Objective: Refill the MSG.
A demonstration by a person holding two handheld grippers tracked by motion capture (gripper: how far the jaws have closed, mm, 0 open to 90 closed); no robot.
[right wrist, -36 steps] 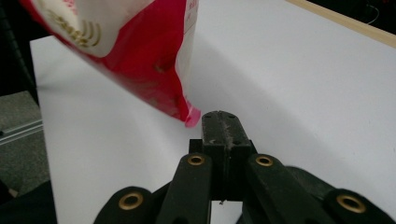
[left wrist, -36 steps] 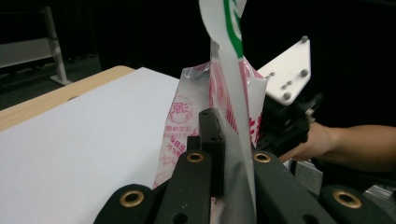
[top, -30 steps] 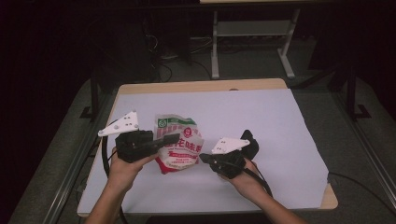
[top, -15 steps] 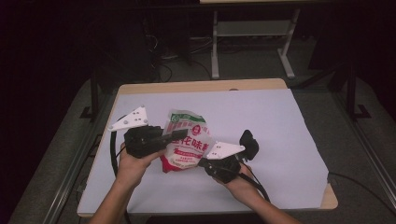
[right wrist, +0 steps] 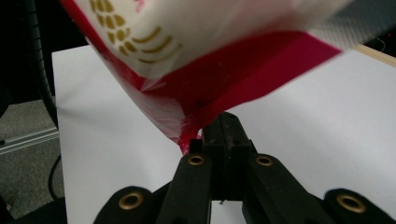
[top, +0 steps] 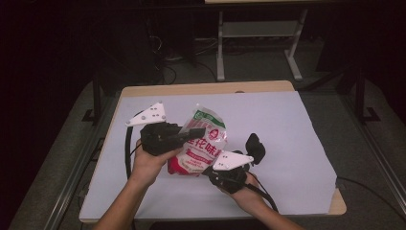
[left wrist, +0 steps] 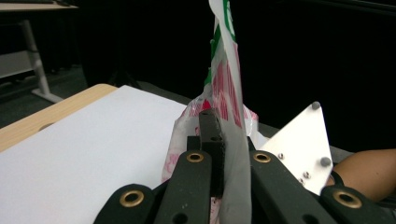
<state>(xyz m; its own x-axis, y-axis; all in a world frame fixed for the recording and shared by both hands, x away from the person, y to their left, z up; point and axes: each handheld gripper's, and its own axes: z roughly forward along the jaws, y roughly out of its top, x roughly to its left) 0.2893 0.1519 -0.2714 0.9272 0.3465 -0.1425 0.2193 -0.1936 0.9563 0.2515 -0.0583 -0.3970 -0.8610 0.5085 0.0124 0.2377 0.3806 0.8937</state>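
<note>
The bag [top: 200, 143], white and red with a green mark near its top, was held up above the white sheet [top: 287, 143] that covered the table [top: 201, 89], nearer to the sheet's front edge than to its far edge. The left gripper [top: 187, 134] had its jaws closed on the upper side edge of the bag [left wrist: 224, 93]. The right gripper [top: 210, 168] had its jaws closed on the red bottom corner of the bag [right wrist: 196, 116], just above the sheet.

- A red-and-white printed bag [top: 201, 141] is held up over the white table cover [top: 287, 139].
- The left gripper [top: 184, 135] pinches the bag's left side.
- The right gripper [top: 210, 170] grips its near bottom edge.
</note>
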